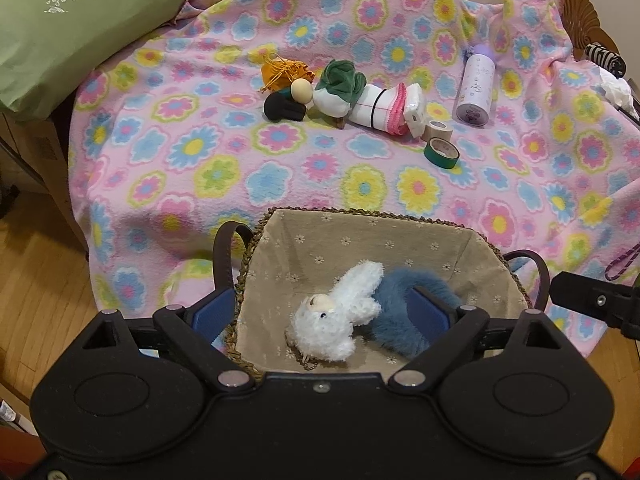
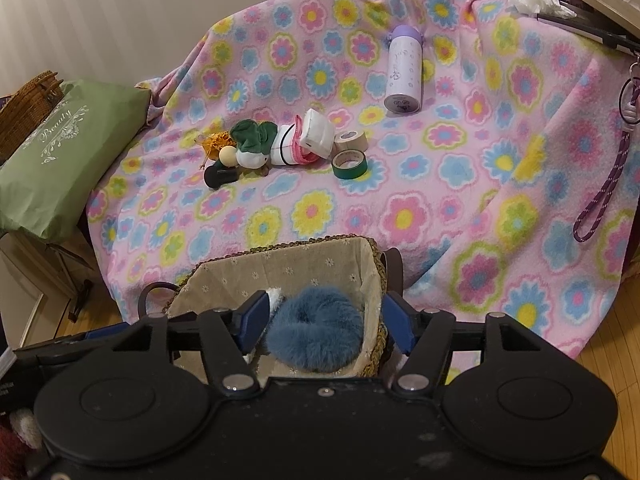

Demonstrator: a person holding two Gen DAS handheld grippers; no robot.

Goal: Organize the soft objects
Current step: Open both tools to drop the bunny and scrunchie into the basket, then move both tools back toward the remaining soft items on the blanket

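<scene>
Basket (image 1: 280, 248): lower centre, holds white plush rabbit (image 1: 336, 320) beside blue fur scrunchie (image 2: 316, 328).
Left gripper (image 1: 324, 320): fingers spread wide, gripping nothing.
Right gripper (image 2: 320, 320): fingers apart, flanking the scrunchie, not pressing.

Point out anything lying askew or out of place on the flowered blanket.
The purple bottle lies on its side, not upright. Two tape rolls sit among the soft things, and the doll is toppled in a heap. Nothing looks spilled or torn.

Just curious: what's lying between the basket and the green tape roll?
Nothing but bare flowered blanket between the basket and green tape roll, clearest in the right wrist view.
</scene>
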